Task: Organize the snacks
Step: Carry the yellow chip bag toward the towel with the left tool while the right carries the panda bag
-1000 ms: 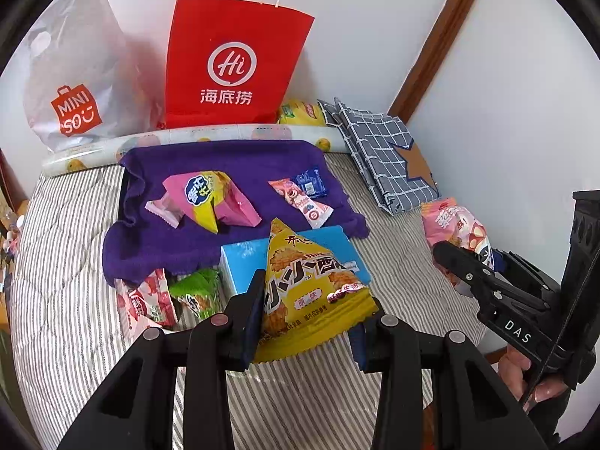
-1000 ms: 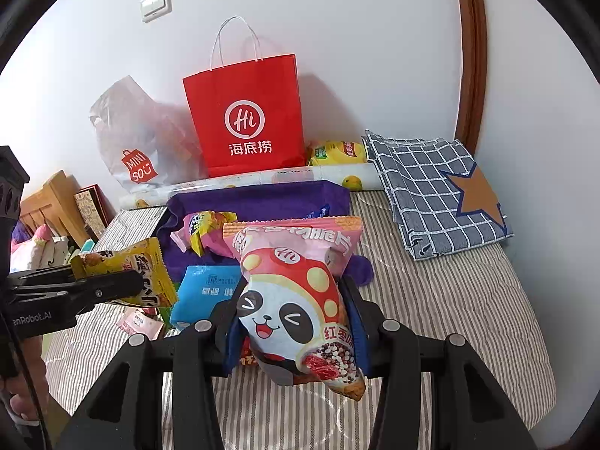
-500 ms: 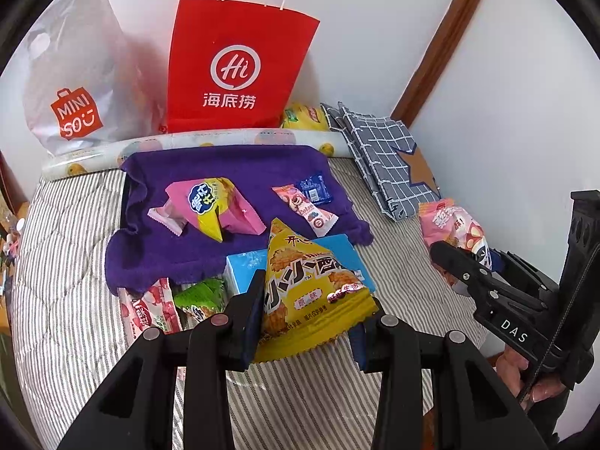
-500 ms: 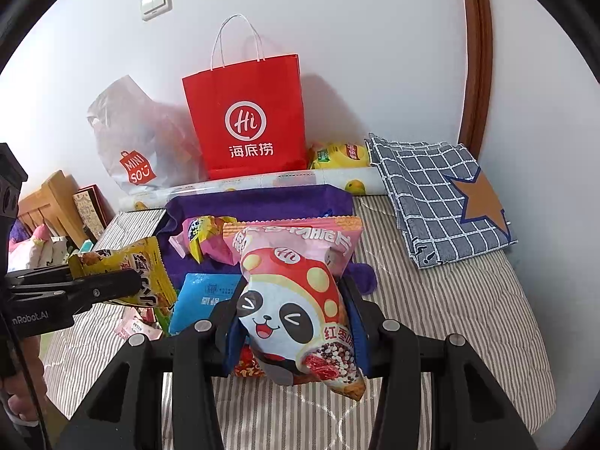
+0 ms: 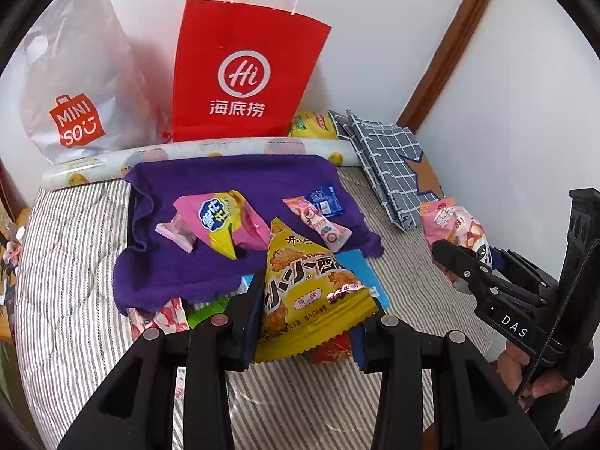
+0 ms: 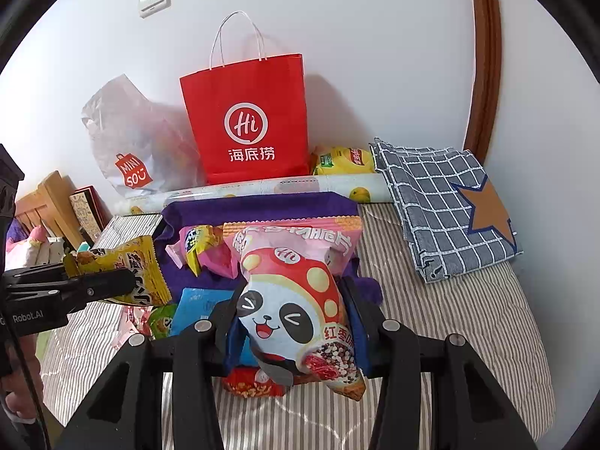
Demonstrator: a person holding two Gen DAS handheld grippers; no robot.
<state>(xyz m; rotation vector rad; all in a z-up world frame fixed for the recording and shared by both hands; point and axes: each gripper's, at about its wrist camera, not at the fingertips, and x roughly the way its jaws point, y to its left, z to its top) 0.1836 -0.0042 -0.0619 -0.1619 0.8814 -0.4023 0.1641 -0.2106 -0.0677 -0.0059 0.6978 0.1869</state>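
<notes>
Our left gripper (image 5: 305, 322) still squeezes the yellow snack bag (image 5: 303, 292), and our right gripper (image 6: 294, 328) still squeezes the pink panda bag (image 6: 296, 300). Both bags are up off the bed, held the same way as a second ago. Both grippers have slid a bit closer to the wall, so the red paper bag (image 5: 243, 75) and the purple towel (image 5: 210, 262) look bigger now. A small red packet (image 6: 255, 384) now peeks out under the panda bag. The blue box (image 6: 195, 307) sits just past our fingers. On the towel lie a pink and yellow bag (image 5: 221, 221) and two little packets (image 5: 322, 213).
</notes>
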